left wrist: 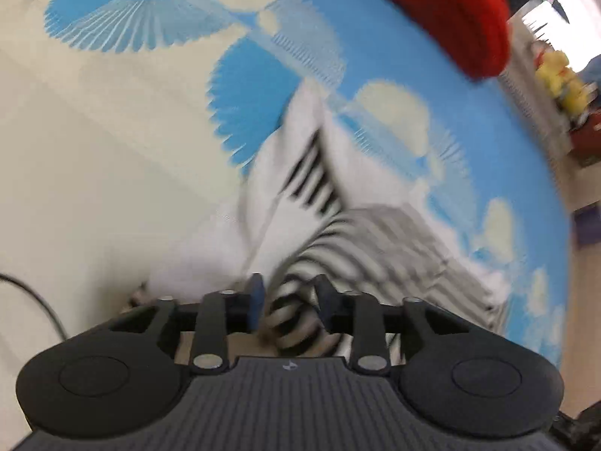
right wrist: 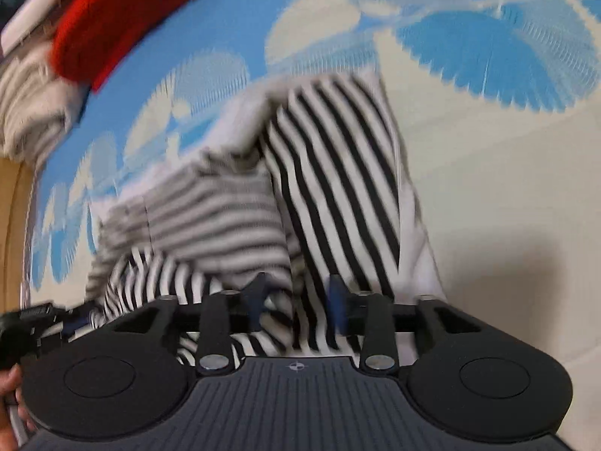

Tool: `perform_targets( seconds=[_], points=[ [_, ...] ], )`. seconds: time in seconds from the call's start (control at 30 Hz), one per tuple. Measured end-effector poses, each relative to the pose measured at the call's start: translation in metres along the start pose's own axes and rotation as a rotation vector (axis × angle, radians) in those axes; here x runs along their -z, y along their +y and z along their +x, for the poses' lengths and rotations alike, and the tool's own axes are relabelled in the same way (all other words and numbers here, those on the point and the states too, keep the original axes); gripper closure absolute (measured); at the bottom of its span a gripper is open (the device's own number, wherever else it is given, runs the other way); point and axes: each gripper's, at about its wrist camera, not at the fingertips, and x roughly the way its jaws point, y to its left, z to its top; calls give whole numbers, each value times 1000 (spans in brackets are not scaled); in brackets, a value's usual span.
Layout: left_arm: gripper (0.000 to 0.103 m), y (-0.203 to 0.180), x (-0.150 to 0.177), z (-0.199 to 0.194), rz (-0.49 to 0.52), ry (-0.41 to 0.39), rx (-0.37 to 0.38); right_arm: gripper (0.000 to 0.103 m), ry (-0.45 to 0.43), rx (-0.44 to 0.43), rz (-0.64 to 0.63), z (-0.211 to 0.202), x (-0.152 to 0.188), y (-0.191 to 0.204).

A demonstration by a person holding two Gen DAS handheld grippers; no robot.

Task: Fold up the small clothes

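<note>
A small black-and-white striped garment [left wrist: 311,184] lies partly folded on the blue-and-cream patterned bedsheet [left wrist: 112,150]. In the right wrist view the garment [right wrist: 338,188] shows a bold striped panel beside a paler grey striped fold. My left gripper [left wrist: 291,298] stands over its near edge, jaws apart, with a bunched roll of striped cloth lying between the fingers. My right gripper [right wrist: 298,300] points down at the garment's near hem, jaws apart over flat cloth. Both views are blurred.
A red garment [left wrist: 450,11] lies at the far side of the bed, also in the right wrist view [right wrist: 124,15] beside a pile of folded clothes [right wrist: 33,101]. A yellow toy [left wrist: 559,75] sits beyond the bed. A hand [right wrist: 7,387] shows at the lower left edge.
</note>
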Motion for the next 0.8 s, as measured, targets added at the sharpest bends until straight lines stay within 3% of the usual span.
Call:
perform_targets(
  seconds=[0.07,0.2,0.23,0.27,0.3,0.4,0.47,0.5,0.57,0.63,0.67,0.7,0.8],
  points=[
    [46,-7,-2,2,-7,3,40,55,-19,-11,17,2,-3,0],
    [51,-6,6,20,-59,66,-5,55,21,13,25,25,-4,0],
    [74,-6,6,24,-63,68,-17,68,25,10,23,28,-2,1],
    [100,-8,3,23,-56,59,-22,95,18,-7,26,28,-1,2],
    [100,-10,3,17,-36,25,-21,100,-14,-21,45,23,-1,3],
    [100,-30,-5,-12,76,-119,40,101,-177,-94,78,-6,-7,5],
    [100,-35,-4,-21,128,-160,36,101,-215,-57,60,-13,-9,6],
    [100,-33,-4,-16,140,-140,1,101,-179,-6,58,-6,-9,4],
    [99,-18,-1,8,93,-18,-90,98,-39,66,108,19,-4,-10],
    [92,-4,2,30,38,76,-156,83,40,109,165,36,1,-21],
    [84,-3,0,29,42,86,-166,74,30,125,166,35,2,-21],
    [84,-7,-1,25,63,63,-158,73,0,144,141,30,0,-15],
    [75,-21,-6,-4,110,-82,-72,70,-179,206,50,0,-4,7]
  ],
)
